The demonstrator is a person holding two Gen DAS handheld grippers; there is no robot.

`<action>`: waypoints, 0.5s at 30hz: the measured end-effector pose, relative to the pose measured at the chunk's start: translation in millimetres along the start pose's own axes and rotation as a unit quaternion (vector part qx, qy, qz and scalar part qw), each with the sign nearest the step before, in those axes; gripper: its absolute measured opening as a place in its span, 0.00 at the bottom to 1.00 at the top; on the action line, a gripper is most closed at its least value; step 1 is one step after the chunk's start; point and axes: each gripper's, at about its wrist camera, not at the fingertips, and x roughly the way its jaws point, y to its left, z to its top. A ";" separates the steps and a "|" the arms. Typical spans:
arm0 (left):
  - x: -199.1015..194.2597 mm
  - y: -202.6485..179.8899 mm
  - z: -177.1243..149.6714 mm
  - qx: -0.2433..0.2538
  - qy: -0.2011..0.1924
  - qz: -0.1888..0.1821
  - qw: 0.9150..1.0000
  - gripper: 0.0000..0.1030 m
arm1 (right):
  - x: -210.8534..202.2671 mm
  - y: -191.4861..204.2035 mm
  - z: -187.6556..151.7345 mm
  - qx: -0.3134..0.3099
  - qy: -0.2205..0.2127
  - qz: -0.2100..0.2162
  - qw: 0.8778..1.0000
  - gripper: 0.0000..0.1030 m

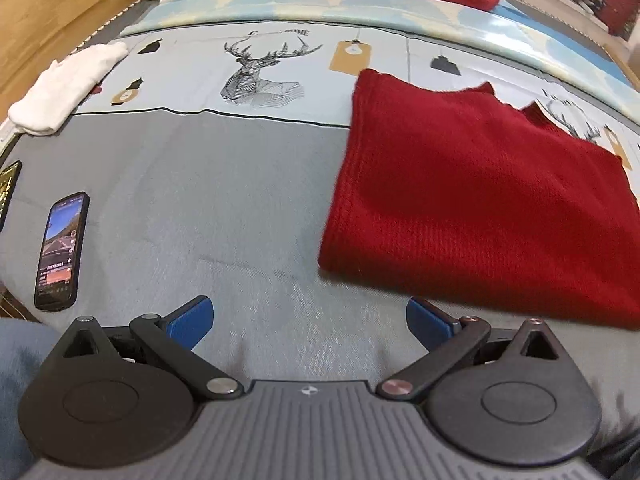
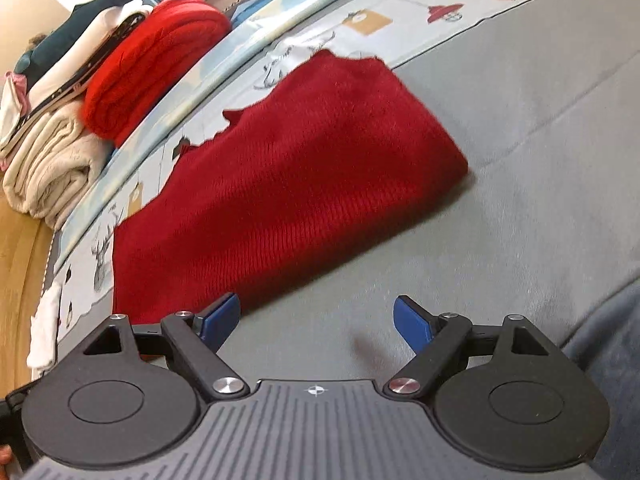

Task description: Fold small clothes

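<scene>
A dark red knit garment (image 1: pixel 480 184) lies folded flat on the grey bedsheet (image 1: pixel 224 200); it also shows in the right wrist view (image 2: pixel 288 184). My left gripper (image 1: pixel 310 322) is open and empty, low over the sheet, just left of and before the garment's near corner. My right gripper (image 2: pixel 316 320) is open and empty, just before the garment's near edge; its left finger (image 2: pixel 220 318) overlaps that edge. A small white garment (image 1: pixel 64 88) lies folded at the far left.
Two phones (image 1: pixel 60 252) lie on the sheet at the left. A stack of folded clothes with a bright red sweater (image 2: pixel 152 64) and beige blanket (image 2: pixel 52 168) sits at the bed's far edge. A wooden bed frame (image 1: pixel 48 20) borders the left.
</scene>
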 end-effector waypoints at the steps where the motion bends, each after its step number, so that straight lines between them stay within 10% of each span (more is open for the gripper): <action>1: -2.9 -1.2 -1.7 0.001 0.001 -0.002 1.000 1.00 | 0.0 0.6 -1.4 -0.001 0.000 0.001 1.000 0.83; 15: -11.4 -39.2 -0.3 0.010 -0.022 -0.030 0.999 1.00 | 10.9 -30.0 8.5 0.089 -0.029 0.034 0.995 0.83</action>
